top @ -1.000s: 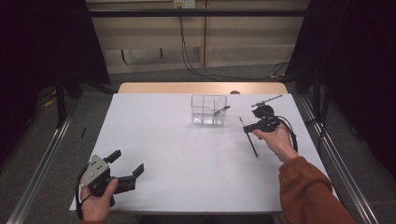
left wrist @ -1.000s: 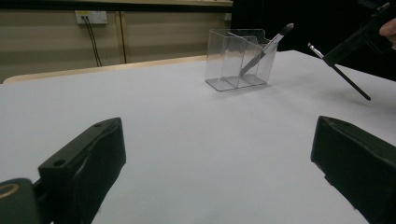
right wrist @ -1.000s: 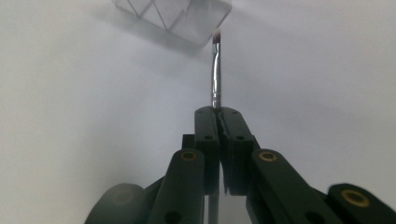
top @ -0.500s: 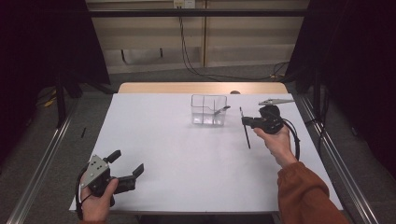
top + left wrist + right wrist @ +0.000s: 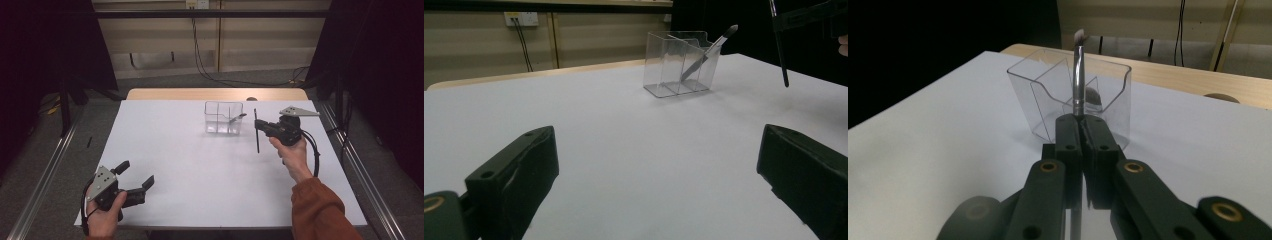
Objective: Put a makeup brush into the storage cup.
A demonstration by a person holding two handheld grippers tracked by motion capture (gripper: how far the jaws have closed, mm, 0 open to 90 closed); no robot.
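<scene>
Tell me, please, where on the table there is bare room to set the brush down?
The white table is bare from the clear organizer down to the left gripper, and along its whole left side. Space is tighter at the far right, where the right gripper holds the brush beside the organizer, which already contains another brush.

No lettering, label, brand, number or sign can be read on anything here: not on the worktop [image 5: 200,165], the clear organiser [image 5: 223,118] or the wall socket [image 5: 521,19].
</scene>
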